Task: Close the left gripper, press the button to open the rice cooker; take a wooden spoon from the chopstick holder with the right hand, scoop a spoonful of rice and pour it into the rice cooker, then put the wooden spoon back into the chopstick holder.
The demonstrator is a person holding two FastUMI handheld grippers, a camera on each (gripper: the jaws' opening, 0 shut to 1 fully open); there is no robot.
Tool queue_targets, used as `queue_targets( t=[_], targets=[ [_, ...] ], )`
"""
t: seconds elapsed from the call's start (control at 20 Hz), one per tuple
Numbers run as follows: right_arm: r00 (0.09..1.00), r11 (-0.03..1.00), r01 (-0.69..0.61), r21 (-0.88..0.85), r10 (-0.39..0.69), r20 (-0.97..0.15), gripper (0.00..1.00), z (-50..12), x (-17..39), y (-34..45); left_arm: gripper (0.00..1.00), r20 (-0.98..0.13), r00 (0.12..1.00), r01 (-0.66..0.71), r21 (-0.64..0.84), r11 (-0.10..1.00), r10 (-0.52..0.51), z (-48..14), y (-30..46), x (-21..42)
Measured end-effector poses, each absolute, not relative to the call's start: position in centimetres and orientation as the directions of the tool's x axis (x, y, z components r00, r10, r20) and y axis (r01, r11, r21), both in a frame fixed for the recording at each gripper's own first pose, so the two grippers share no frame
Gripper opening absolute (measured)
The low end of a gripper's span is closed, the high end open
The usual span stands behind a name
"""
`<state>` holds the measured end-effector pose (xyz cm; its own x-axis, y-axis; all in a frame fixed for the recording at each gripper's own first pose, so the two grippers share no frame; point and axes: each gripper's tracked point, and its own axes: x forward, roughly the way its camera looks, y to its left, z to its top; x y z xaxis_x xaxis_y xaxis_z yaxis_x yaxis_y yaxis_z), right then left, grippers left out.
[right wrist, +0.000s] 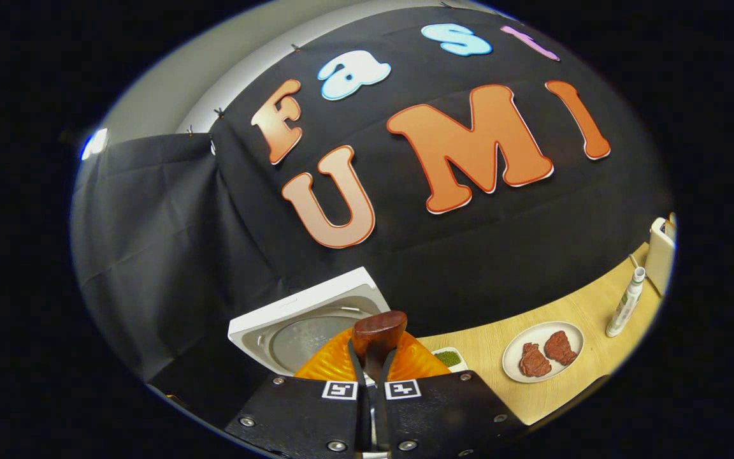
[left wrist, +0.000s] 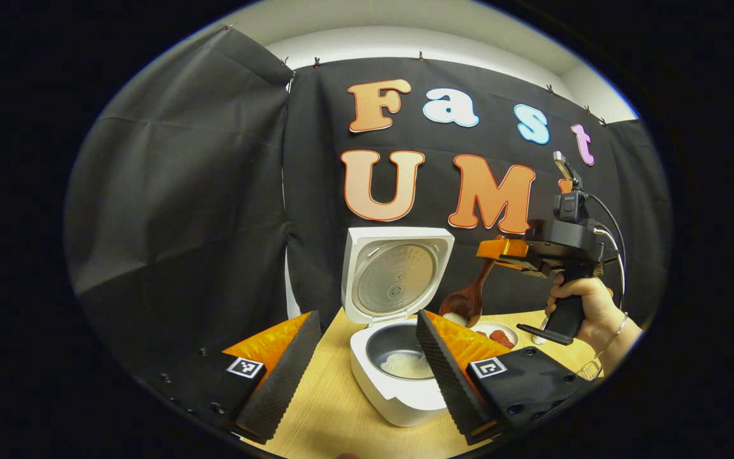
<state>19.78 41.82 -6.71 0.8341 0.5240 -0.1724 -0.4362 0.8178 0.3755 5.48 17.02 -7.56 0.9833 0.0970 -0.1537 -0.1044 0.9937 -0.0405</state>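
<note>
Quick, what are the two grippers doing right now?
Left gripper: open, holding nothing.
Right gripper: shut on the wooden spoon, rice in its bowl.

The left gripper view looks level across the tabletop toward the booth's black back wall, close to the open rice cooker, which sits between its own two fingers. To its right, farther off, it sees the right claw held in a hand. The right gripper view rides higher and tilts, facing the same wall from near the cooker's raised lid. Both views share the cooker, the wall and a plate on the tabletop.
</note>
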Motion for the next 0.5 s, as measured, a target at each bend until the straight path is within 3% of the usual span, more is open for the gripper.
queue_targets(
  t=[0.5],
  targets=[
    [0.782,0.792,-0.591,0.151,0.609,-0.130,0.01,-5.5,17.4,44.7,1.00,-0.164,0.981,-0.111,-0.037,0.993,0.103,-8.1,17.1,5.4]
  ],
)
